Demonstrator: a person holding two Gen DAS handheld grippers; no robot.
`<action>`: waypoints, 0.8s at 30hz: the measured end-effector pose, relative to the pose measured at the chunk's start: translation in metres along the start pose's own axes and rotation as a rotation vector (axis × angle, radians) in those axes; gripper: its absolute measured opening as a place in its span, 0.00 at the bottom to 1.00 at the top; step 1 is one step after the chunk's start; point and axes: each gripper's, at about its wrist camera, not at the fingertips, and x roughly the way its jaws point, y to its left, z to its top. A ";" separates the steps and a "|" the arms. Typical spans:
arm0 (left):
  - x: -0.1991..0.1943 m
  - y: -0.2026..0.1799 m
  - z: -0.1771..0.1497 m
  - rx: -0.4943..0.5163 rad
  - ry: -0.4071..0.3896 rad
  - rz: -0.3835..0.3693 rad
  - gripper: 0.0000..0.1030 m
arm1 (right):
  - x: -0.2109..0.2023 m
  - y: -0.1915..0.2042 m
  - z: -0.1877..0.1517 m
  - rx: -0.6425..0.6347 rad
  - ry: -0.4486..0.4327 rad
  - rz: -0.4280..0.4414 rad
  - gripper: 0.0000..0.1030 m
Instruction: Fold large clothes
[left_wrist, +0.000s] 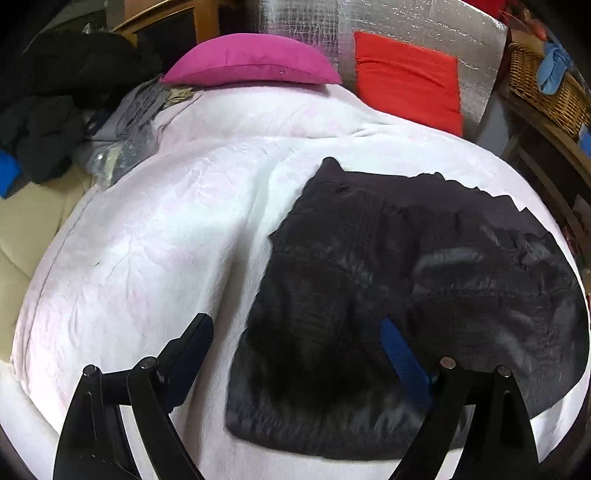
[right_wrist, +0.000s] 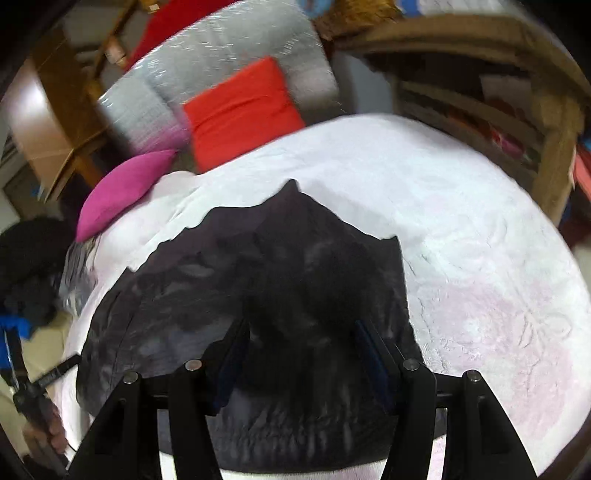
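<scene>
Where bedspread (left_wrist: 155, 236) ends, magenta cushion (left_wrist: 251, 61).

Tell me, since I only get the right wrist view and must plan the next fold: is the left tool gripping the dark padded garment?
Observer: No. The left tool is open with nothing clamped; the dark padded garment lies flat beneath it.
Operator: Where do its fingers sit?
Observer: One finger is over the white embossed bedspread; the blue-padded finger is over the garment's left part.
Operator: Is there room to fold leftwards?
Observer: Probably. A broad bare stretch of bedspread lies left of the garment, running back to the pink cushion.
</scene>
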 end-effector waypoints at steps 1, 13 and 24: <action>0.001 0.001 -0.005 0.006 0.004 0.040 0.90 | -0.002 0.003 -0.004 -0.013 0.000 -0.019 0.61; -0.015 0.000 -0.039 0.034 -0.049 0.149 0.90 | -0.016 0.010 -0.036 0.052 0.039 -0.051 0.64; -0.141 -0.018 -0.101 0.020 -0.206 0.216 0.90 | -0.125 0.088 -0.075 -0.082 -0.103 0.009 0.74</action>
